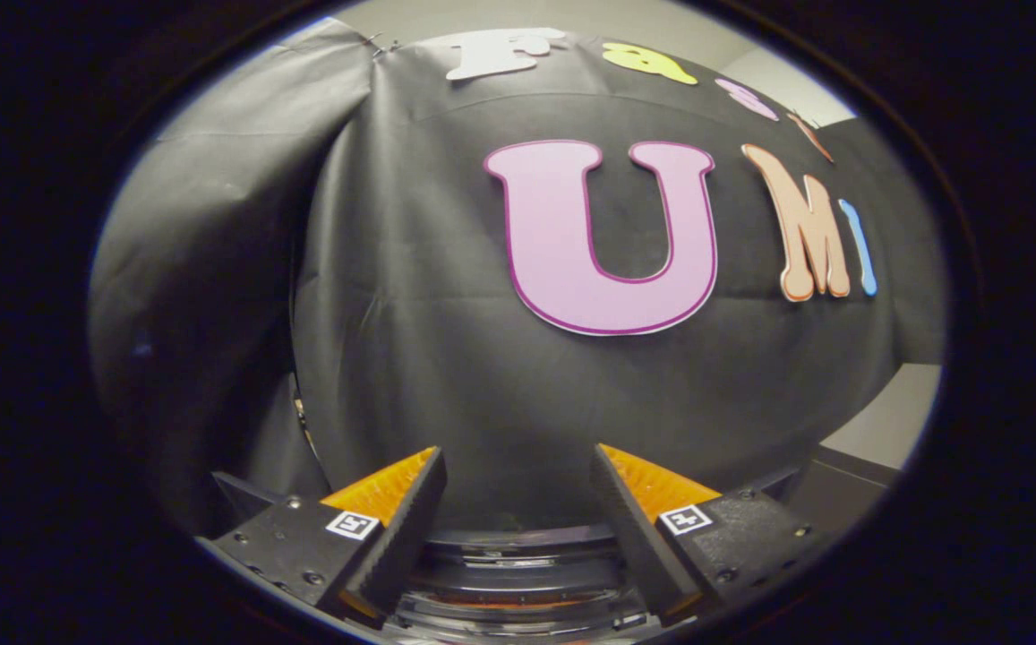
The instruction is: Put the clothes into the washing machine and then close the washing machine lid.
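My gripper [518,466] is open, its two fingers spread wide with nothing between them. It points level at the black cloth wall [446,358] close ahead. Low down between the fingers I see a curved, glossy, partly clear round rim [518,560], which looks like the top of the washing machine or its lid. I cannot tell from this angle whether that lid stands open or lies shut. No clothes are visible here.
The cloth wall hangs close in front and wraps round on the left. At the lower right lie a dark flat ledge [840,488] and a pale surface [885,421] beyond it.
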